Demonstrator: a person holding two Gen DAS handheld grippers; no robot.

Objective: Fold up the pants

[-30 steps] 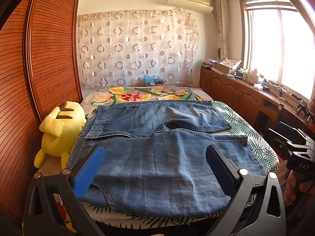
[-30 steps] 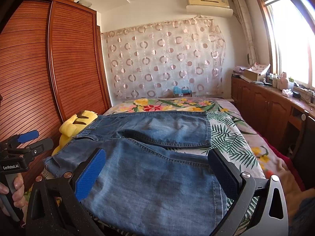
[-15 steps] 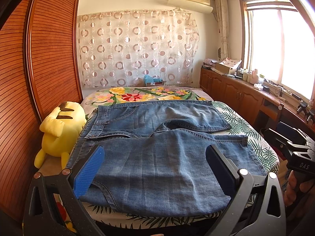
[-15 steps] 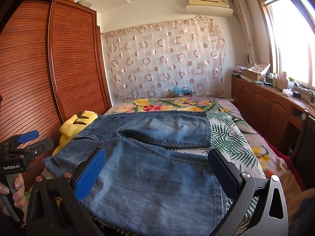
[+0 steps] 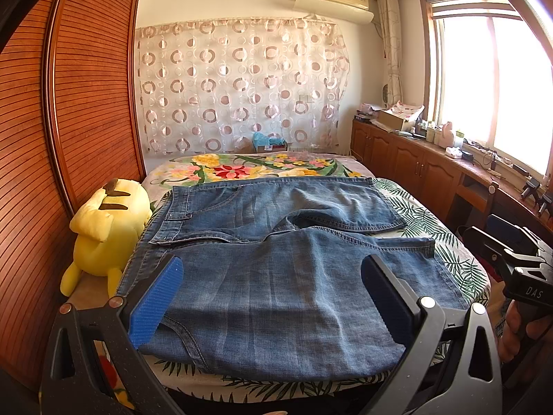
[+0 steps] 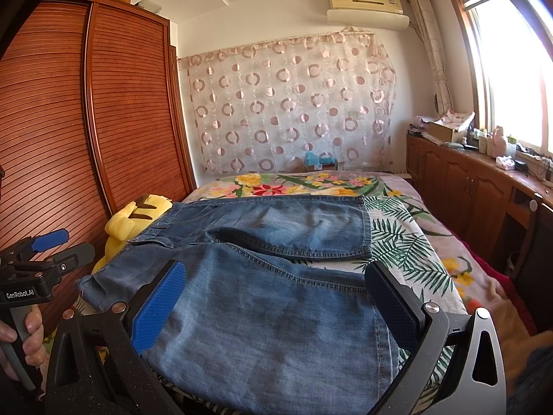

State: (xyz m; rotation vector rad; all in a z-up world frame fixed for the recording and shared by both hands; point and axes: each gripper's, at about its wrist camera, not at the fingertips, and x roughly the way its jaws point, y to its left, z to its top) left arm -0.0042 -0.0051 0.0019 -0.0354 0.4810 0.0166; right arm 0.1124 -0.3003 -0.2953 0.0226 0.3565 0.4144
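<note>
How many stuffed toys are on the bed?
1. A yellow plush toy sits at the bed's left edge, against the wooden wardrobe, beside the jeans' waistband. Others could be hidden outside the views.

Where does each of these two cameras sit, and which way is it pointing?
Left wrist: on the left gripper, facing along the bed over the jeans; the right gripper's handle shows at right.
Right wrist: on the right gripper, facing likewise; the left gripper's handle and hand show at left.
Shared: jeans, yellow plush toy, dotted curtain.
</note>
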